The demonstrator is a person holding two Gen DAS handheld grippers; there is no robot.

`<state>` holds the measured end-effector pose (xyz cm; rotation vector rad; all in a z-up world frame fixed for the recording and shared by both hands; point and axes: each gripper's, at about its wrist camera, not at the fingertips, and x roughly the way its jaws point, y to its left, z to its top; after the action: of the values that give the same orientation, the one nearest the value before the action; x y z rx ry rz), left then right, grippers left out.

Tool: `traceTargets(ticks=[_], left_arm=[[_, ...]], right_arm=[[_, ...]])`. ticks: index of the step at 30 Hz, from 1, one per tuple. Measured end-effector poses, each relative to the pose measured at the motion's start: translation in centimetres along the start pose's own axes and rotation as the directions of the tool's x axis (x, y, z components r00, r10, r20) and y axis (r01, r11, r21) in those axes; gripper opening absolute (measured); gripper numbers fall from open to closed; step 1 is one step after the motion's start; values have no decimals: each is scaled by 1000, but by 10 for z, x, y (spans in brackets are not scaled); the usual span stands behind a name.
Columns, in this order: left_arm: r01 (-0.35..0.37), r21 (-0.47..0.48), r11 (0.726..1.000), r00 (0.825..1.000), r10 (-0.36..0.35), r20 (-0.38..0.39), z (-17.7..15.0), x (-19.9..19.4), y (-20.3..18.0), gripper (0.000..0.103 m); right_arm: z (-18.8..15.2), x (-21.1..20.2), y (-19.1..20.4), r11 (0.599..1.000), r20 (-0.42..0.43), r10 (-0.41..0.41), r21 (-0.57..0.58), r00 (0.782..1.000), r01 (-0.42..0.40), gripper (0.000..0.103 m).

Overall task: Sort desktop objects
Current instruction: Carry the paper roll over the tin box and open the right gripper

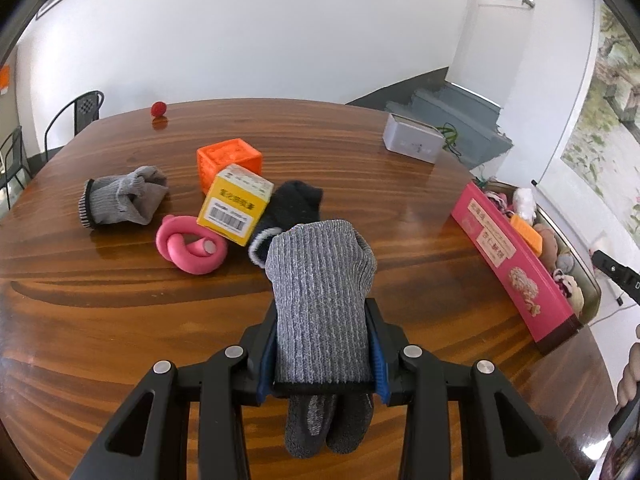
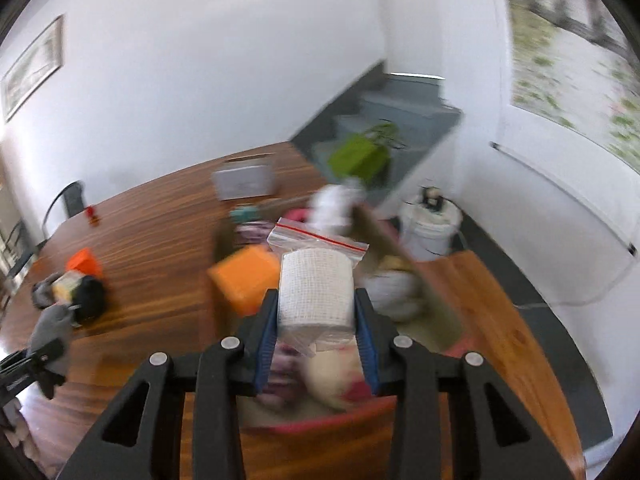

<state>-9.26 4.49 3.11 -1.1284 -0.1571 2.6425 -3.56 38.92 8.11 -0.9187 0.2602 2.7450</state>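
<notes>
Socks and small things lie on the brown wooden counter (image 1: 400,184). The left gripper (image 1: 322,344) is clamped on a rolled grey sock (image 1: 320,300), held up over the counter. Past it, toward 12 o'clock, a black sock (image 1: 288,208) touches a yellow box (image 1: 236,204). An orange cube (image 1: 228,160) sits just behind the yellow box. A pink loop toy (image 1: 188,248) lies at 10 o'clock, touching the yellow box. Another grey sock (image 1: 120,200) lies farther left, apart. 1 red ball (image 1: 158,109) sits far back at 11 o'clock. A grey box (image 1: 412,138) stands at 1 o'clock. A pink box (image 1: 516,268) full of things sits at 3 o'clock.

The right gripper (image 2: 316,320) is clamped on a white roll in a clear bag (image 2: 316,284), above the pink box (image 2: 320,420). That view is blurry.
</notes>
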Motion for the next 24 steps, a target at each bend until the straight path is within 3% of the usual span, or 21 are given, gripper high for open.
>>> traceTargets(ticks=[4, 12, 14, 15, 16, 19, 24], left_arm=[[18, 5, 1000, 1000, -18, 1, -2, -2, -9, 39], [41, 12, 999, 999, -40, -13, -6, -2, -27, 39], [44, 14, 999, 999, -43, -18, -6, -1, -31, 39], [45, 15, 999, 999, -45, -20, -6, -1, -34, 39], [46, 17, 999, 999, -45, -22, -6, 0, -36, 39], [50, 24, 998, 998, -49, -27, -4, 2, -45, 39], [77, 57, 995, 997, -75, -28, 5, 4, -72, 39]], right_arm=[[-2, 6, -24, 999, -19, 0, 35, 1000, 1, 39], [-6, 21, -28, 1000, -31, -16, 1, 999, 16, 41], [-7, 21, -35, 1000, -35, -20, 21, 999, 21, 44], [-7, 21, -40, 999, -35, -14, 37, 999, 16, 52], [-7, 20, -44, 999, -28, -6, 53, 1000, 7, 59], [-7, 15, -53, 995, 10, 7, 104, 1000, -8, 63], [-9, -1, -53, 992, 110, -44, 122, 993, 30, 66]])
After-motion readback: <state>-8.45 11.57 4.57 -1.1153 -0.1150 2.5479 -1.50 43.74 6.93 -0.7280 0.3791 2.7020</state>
